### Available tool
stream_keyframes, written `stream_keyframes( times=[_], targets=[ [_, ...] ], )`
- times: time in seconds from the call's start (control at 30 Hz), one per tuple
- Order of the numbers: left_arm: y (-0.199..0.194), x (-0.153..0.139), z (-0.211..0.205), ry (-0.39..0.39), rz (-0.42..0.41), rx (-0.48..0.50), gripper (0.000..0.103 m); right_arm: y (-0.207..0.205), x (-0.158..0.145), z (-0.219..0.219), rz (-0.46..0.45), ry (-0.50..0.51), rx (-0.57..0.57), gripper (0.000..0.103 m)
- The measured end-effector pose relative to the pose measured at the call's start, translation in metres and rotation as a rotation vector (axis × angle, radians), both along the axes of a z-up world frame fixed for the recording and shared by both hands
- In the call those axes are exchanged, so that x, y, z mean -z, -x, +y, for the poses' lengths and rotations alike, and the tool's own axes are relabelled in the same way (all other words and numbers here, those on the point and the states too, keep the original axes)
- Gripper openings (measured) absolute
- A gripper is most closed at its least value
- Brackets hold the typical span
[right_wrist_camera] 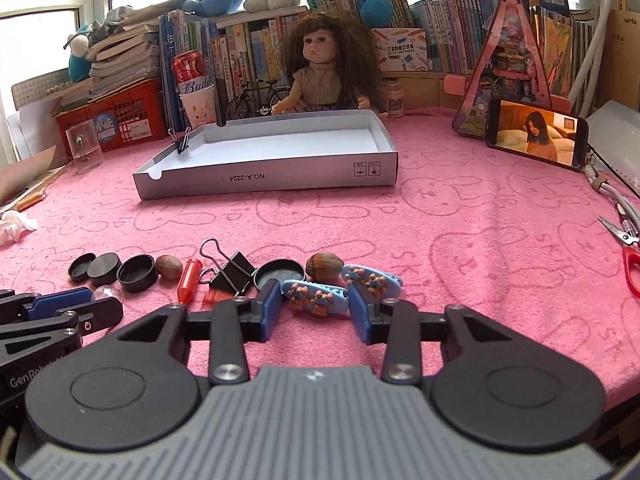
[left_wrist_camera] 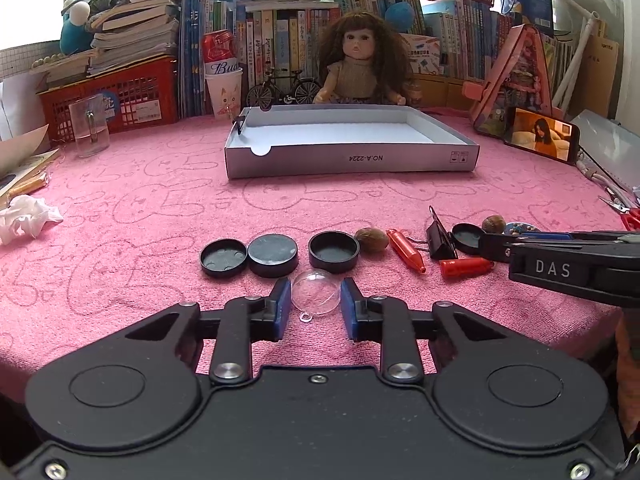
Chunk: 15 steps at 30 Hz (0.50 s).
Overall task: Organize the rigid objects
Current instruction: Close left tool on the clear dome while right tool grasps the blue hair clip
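My left gripper [left_wrist_camera: 315, 294] is open with its blue pads on either side of a clear plastic dome [left_wrist_camera: 316, 291] lying on the pink cloth, not pressing it. Beyond it lie three black caps [left_wrist_camera: 273, 255], a walnut [left_wrist_camera: 372, 239], two orange whistles [left_wrist_camera: 406, 255] and a black binder clip [left_wrist_camera: 441, 238]. My right gripper [right_wrist_camera: 314, 298] is open around a blue bear hair clip [right_wrist_camera: 314, 294]; a second blue clip [right_wrist_camera: 374, 278] lies by its right finger. A white shallow box [right_wrist_camera: 264, 178] stands further back with a small binder clip [right_wrist_camera: 183, 142] on its left wall.
A doll [left_wrist_camera: 358, 64], books, a red basket [left_wrist_camera: 116, 98] and a can line the back. A glass mug [left_wrist_camera: 89, 128] stands far left, crumpled tissue [left_wrist_camera: 24, 218] at left. A phone [right_wrist_camera: 536, 134] and scissors [right_wrist_camera: 628, 248] lie at right.
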<state>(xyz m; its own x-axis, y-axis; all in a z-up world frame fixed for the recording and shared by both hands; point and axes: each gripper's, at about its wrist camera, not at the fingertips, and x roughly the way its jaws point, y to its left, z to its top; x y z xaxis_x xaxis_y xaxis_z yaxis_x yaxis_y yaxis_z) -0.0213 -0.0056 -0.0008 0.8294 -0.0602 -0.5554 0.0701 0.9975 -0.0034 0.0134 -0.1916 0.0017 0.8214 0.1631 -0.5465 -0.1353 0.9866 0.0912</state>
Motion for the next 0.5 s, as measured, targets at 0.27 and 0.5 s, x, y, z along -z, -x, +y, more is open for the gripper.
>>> stream_keyframes(
  times=[0.27,0.5],
  targets=[
    [0.002,-0.002,0.002,0.018,-0.023,0.006,0.025,0.002,0.001,0.002,-0.012,0.0,-0.006,0.042],
    [0.003,-0.013,0.003,0.026,-0.065,0.01,0.025,0.005,-0.009,0.0,-0.053,0.0,-0.016,0.042]
  ],
)
